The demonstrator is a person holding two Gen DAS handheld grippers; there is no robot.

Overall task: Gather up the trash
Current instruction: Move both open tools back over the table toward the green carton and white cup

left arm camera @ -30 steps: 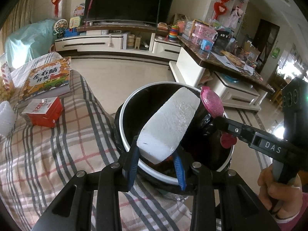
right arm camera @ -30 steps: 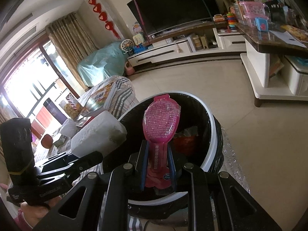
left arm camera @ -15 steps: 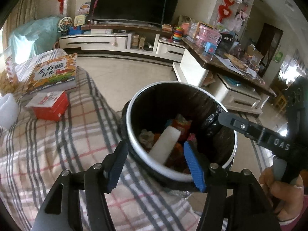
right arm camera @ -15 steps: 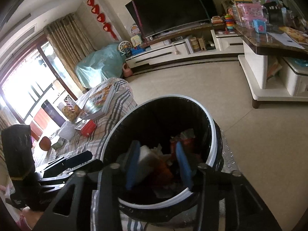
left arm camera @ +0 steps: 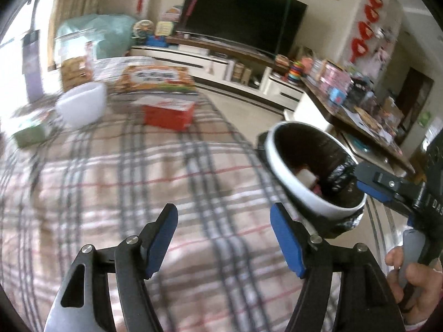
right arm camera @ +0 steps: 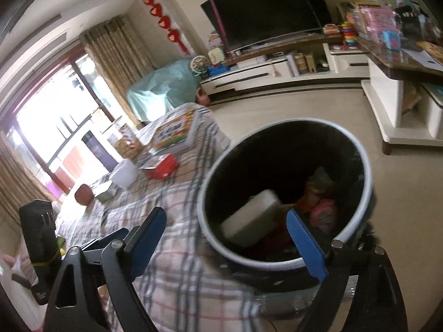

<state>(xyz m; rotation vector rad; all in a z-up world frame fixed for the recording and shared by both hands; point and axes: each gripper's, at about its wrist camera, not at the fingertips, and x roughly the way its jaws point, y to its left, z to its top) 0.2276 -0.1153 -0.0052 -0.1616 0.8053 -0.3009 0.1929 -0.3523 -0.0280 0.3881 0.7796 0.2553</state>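
Note:
A round trash bin [left arm camera: 279, 166] [right arm camera: 362, 166] with a white rim and black liner stands beside the plaid-covered surface. Inside it lie a white foam block [right arm camera: 250, 218] [left arm camera: 304, 175], a pink wrapper [right arm camera: 324, 213] and other red and orange scraps. My left gripper [left arm camera: 224, 225] hangs over the plaid cloth [left arm camera: 138, 182], left of the bin, its jaws opening with nothing between them. My right gripper [right arm camera: 225, 229] sits over the bin's near rim, jaws opening wide and empty. The right gripper's fingers [left arm camera: 373, 185] reach over the bin in the left wrist view.
On the cloth lie a red box [left arm camera: 169, 113] [right arm camera: 162, 167], a white bowl [left arm camera: 81, 105], a picture book [left arm camera: 156, 78] [right arm camera: 173, 132], a green packet [left arm camera: 30, 131] and a snack jar [left arm camera: 73, 63]. A TV cabinet [right arm camera: 249, 74] and a cluttered side table [left arm camera: 360, 110] border the floor.
Both grippers let go over the bin: the foam block and the pink wrapper dropped in. Both jaws spread wider. The left gripper swung left, away from the bin, over the cloth.

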